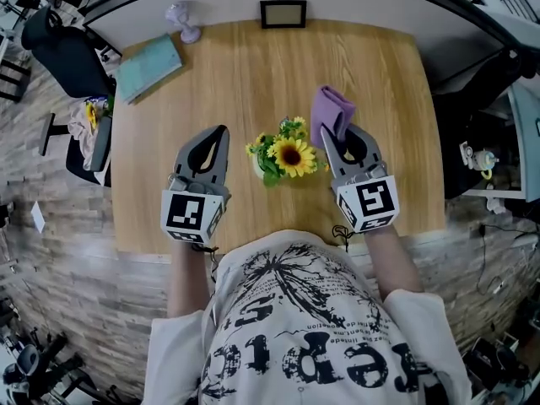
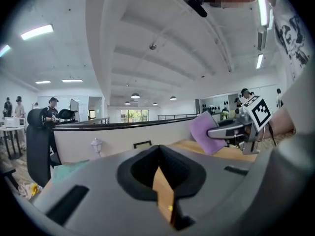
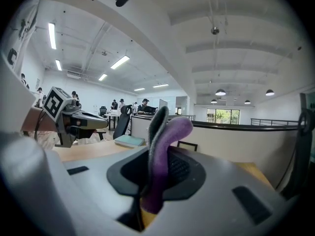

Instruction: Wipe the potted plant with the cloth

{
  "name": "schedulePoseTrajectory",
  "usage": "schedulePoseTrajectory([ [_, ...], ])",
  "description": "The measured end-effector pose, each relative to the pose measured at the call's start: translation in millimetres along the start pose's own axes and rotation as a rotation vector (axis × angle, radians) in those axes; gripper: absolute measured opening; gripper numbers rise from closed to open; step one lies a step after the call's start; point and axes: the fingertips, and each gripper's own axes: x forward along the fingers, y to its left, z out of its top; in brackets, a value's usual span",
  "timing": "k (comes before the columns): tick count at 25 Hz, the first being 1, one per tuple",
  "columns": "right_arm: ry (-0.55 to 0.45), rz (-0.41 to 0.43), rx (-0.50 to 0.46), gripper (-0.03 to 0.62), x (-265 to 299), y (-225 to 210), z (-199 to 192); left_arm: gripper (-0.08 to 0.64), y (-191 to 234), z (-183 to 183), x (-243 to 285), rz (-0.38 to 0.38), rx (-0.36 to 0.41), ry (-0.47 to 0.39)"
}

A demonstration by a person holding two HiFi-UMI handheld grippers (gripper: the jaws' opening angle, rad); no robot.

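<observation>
The potted plant (image 1: pixel 291 155), a sunflower with small yellow blooms and green leaves in a pale pot, stands at the middle of the wooden table (image 1: pixel 236 83). A folded purple cloth (image 1: pixel 331 110) sticks up just right of it, pinched in my right gripper (image 1: pixel 332 133). In the right gripper view the cloth (image 3: pixel 165 146) stands upright between the shut jaws. My left gripper (image 1: pixel 222 131) hovers left of the plant, jaws shut with nothing between them. From the left gripper view (image 2: pixel 158 150) the cloth (image 2: pixel 203 132) and the right gripper (image 2: pixel 219 131) show at the right.
A teal book (image 1: pixel 148 67) lies at the table's far left. A small lilac lamp (image 1: pixel 184 22) and a dark picture frame (image 1: pixel 283 13) stand along the far edge. A black chair (image 1: pixel 63 57) sits off the left side. People stand far off in the room.
</observation>
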Motion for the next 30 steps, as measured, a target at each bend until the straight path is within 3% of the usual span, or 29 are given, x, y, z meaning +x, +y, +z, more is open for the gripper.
schedulePoseTrajectory([
  [17,0.013,0.014,0.027,0.06,-3,6,-7,0.003,3,2,2,0.025,-0.006,0.011],
  [30,-0.001,0.037,-0.007,0.06,-3,16,-2,0.003,0,-2,1,0.032,-0.014,0.039],
])
